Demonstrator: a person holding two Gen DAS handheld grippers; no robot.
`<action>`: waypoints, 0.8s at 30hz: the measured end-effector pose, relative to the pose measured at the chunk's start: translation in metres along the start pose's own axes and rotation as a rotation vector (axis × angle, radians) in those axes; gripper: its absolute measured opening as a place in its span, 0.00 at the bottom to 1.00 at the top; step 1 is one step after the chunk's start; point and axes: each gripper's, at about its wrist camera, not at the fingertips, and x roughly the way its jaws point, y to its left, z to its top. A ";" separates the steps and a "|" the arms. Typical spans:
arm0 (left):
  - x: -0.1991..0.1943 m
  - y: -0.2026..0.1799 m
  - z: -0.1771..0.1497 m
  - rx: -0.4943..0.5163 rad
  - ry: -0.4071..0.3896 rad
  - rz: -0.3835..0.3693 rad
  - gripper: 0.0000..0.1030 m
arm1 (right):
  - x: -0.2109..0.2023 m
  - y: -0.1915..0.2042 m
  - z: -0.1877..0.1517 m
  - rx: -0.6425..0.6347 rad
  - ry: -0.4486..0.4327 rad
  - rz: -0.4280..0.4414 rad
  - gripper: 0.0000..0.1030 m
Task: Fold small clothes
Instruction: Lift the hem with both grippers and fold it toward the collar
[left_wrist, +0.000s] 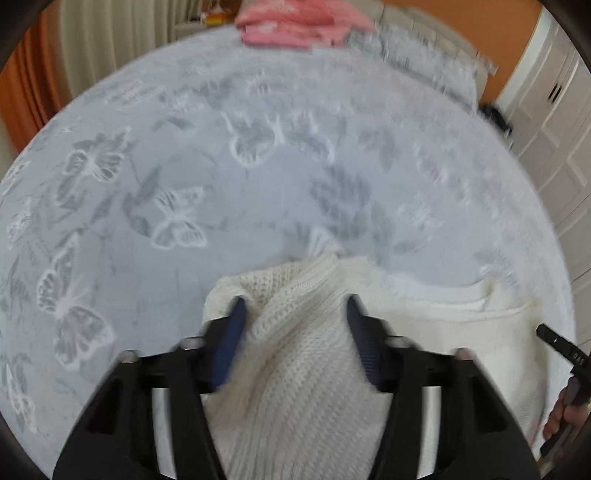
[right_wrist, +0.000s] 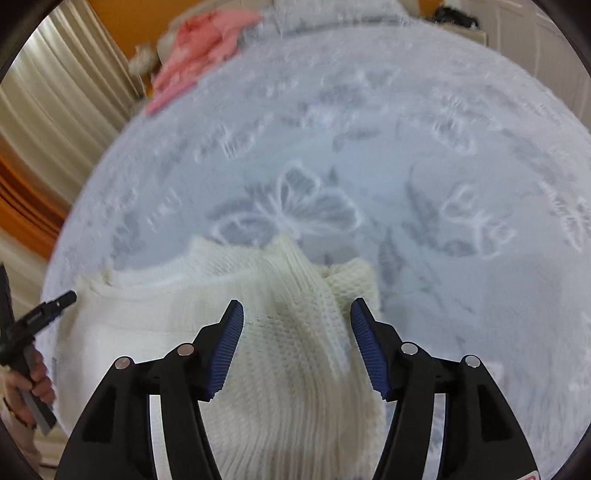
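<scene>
A cream knitted garment (left_wrist: 295, 343) lies on the pale blue butterfly-print bedspread (left_wrist: 221, 166). My left gripper (left_wrist: 295, 306) is open, its blue-padded jaws wide on either side of a raised knit fold at the garment's left end. My right gripper (right_wrist: 297, 308) is open too, its jaws either side of a bunched fold at the garment (right_wrist: 288, 332)'s right end. Neither pinches the cloth. Each view shows the other gripper at its edge: the right one (left_wrist: 561, 350), the left one (right_wrist: 44, 310).
A pink folded garment (left_wrist: 295, 22) lies at the far edge of the bedspread (right_wrist: 406, 147), also in the right wrist view (right_wrist: 199, 48). Cream curtains (right_wrist: 55, 92) and an orange wall stand left, white cupboard doors (left_wrist: 554, 110) right.
</scene>
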 end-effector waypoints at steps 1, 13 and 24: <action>0.007 0.000 0.001 0.002 0.024 0.006 0.05 | 0.004 -0.002 0.001 0.000 0.006 -0.007 0.13; 0.025 0.044 0.017 -0.115 0.001 0.081 0.00 | 0.002 -0.063 0.011 0.214 -0.048 0.058 0.18; -0.088 0.045 -0.086 -0.148 -0.020 -0.154 0.70 | -0.106 -0.055 -0.137 0.139 -0.059 0.086 0.64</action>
